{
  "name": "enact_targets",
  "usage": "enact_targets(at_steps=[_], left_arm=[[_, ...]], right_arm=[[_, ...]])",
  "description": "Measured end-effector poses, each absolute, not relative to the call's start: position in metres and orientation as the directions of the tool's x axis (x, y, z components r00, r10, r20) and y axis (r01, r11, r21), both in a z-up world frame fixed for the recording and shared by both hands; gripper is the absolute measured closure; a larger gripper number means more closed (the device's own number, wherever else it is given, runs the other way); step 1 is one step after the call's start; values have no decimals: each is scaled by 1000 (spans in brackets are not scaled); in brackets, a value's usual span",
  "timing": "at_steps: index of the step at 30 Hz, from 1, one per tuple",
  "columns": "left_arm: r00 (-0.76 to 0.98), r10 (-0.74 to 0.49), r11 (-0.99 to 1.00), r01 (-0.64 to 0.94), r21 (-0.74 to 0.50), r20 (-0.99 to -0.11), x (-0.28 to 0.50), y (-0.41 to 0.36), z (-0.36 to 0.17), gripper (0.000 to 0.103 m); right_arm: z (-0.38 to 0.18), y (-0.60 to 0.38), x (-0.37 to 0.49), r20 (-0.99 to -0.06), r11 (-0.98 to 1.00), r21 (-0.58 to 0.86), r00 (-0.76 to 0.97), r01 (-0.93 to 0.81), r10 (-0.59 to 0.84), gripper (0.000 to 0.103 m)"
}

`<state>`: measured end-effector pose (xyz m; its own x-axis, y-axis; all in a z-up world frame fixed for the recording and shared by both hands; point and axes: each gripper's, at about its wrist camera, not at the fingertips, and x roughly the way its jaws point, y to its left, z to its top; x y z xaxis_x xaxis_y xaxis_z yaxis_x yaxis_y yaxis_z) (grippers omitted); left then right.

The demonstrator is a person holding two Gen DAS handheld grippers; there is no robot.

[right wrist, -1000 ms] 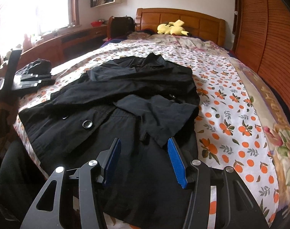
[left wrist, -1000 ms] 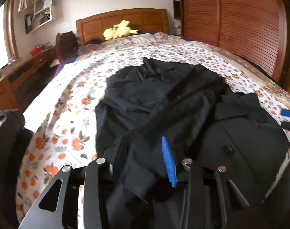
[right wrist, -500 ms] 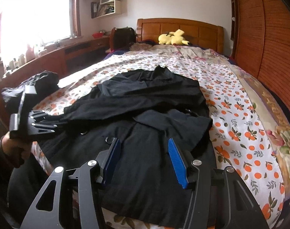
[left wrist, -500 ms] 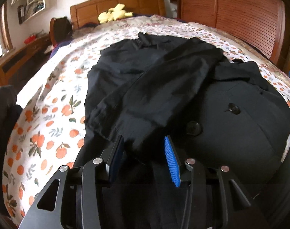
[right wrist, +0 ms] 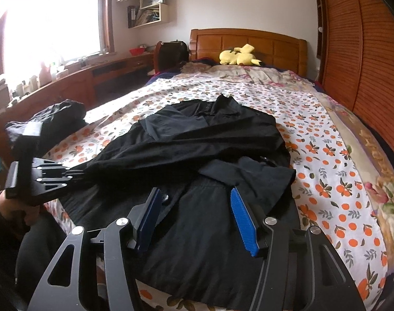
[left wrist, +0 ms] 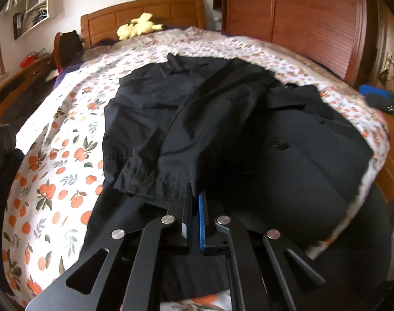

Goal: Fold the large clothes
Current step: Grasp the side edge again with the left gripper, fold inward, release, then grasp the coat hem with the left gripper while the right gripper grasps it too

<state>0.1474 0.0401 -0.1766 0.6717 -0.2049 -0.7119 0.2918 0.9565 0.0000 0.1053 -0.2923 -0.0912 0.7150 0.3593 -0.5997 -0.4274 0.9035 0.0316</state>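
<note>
A large black coat (left wrist: pixel 248 119) (right wrist: pixel 210 160) lies on the bed, collar toward the headboard. Its sleeves are folded across the front. My left gripper (left wrist: pixel 195 194) is shut on the cuff end of one sleeve (left wrist: pixel 158 176) near the foot of the bed. In the right wrist view the left gripper (right wrist: pixel 75 176) holds that sleeve stretched out to the left. My right gripper (right wrist: pixel 197 207) is open and empty, hovering above the coat's lower front near the other sleeve (right wrist: pixel 256 176).
The bed has an orange-print cover (right wrist: pixel 326 181) and a wooden headboard (right wrist: pixel 248 41) with a yellow plush toy (right wrist: pixel 238 55). A wooden wardrobe (right wrist: pixel 365 51) stands on the right, a desk (right wrist: pixel 80 83) under the window on the left. Dark clothing (right wrist: pixel 59 114) lies at the bed's left edge.
My left gripper has closed on the sleeve cuff and drawn it toward the foot of the bed. My right gripper has pulled back and risen a little, still open.
</note>
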Motion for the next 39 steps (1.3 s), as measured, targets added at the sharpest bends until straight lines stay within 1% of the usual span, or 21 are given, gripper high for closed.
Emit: enact_targets(at_steps=[3,4,6,7,8,9,10,11,12,14,16,20,25,29,34,39], left_arm=[[679,-217,958,287,-18,-702,140,38,-172,98],[684,-211,961,277,-19,-698,138,38,-171,95],[695,-211,964,266,-28,-687,135,41,-168,94],[700,-209,966,258,-31,-683,134,43,-167,85],[708,-205,969,246,-36,-676,132,47,-165,70],[714,-202,970,238,-39,-670,131,50,-164,62],[722,-193,974,224,-39,-664,130,54,-163,49],[728,-184,976,214,-35,-660,129,57,-162,41],[735,-168,980,198,-29,-656,128,61,-162,37],[744,-142,986,165,-26,-653,127,72,-164,26],[746,-122,990,135,-30,-655,125,84,-167,21],[739,-85,996,84,-33,-669,122,105,-175,20],[730,-48,999,37,-31,-682,116,124,-187,19],[722,-41,999,23,-35,-691,114,133,-195,19],[717,-43,999,12,-48,-696,111,138,-201,19],[713,-44,999,9,-54,-700,110,139,-206,19]], right_arm=[[-89,-290,103,-594,903,28,719,-430,361,49],[-89,-289,102,-593,902,27,720,-431,361,49],[-87,-287,101,-589,901,21,723,-434,362,49],[-86,-286,100,-587,900,19,724,-436,363,49],[-86,-286,100,-585,899,17,725,-438,364,49],[-85,-285,99,-583,898,15,726,-439,364,49],[-85,-285,99,-581,898,14,727,-440,365,49],[-84,-284,98,-580,897,14,727,-442,367,49],[-85,-283,98,-579,896,13,727,-444,369,49],[-85,-281,97,-578,895,8,729,-445,368,49],[-87,-280,97,-580,896,-3,731,-444,360,49],[-96,-283,98,-591,903,-35,738,-429,328,49],[-121,-311,110,-638,933,-37,727,-358,254,49],[-142,-341,118,-676,959,-44,715,-280,178,49],[-164,-377,124,-719,978,-33,685,-205,120,49],[-174,-393,125,-744,984,-3,658,-179,117,49]])
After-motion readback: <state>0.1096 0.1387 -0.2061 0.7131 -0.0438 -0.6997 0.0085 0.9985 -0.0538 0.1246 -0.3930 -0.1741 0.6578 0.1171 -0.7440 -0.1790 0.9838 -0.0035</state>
